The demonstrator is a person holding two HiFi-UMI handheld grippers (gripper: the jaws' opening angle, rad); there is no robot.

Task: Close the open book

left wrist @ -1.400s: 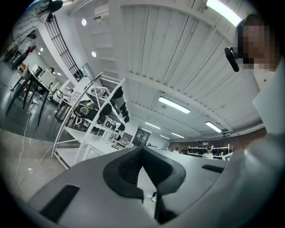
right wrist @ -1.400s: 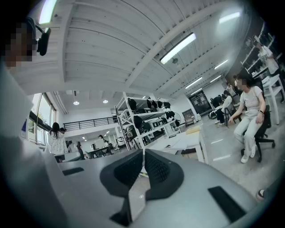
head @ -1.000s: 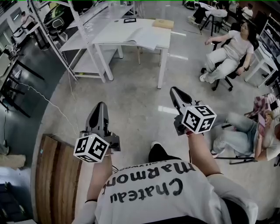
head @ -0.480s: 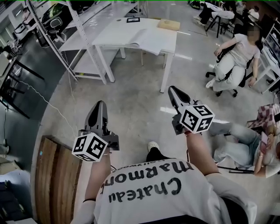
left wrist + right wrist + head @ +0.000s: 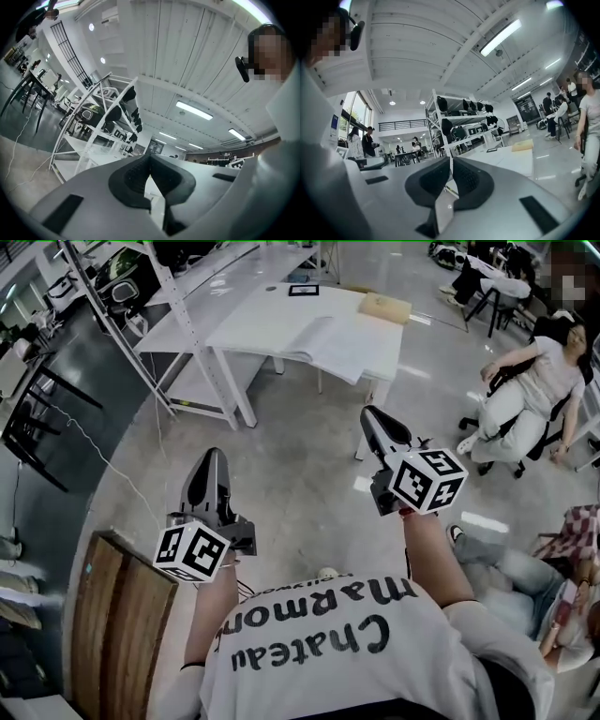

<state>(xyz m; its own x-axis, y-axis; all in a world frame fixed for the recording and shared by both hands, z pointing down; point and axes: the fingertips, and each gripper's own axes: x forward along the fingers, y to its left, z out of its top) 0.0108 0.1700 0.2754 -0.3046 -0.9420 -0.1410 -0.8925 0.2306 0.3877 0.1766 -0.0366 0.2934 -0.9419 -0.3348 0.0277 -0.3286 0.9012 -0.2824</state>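
Arms are being held out in front, bent at the elbows, with the left claw (image 5: 210, 457) and right claw (image 5: 368, 415) pointed level toward the white surface (image 5: 253, 315). Both claws are being kept closed and empty; this is being shown best in the gripper views. The open book (image 5: 330, 341) is lying flat on that surface, well apart from the claws, plain in the head view. The surface is being seen nearer than a second ago.
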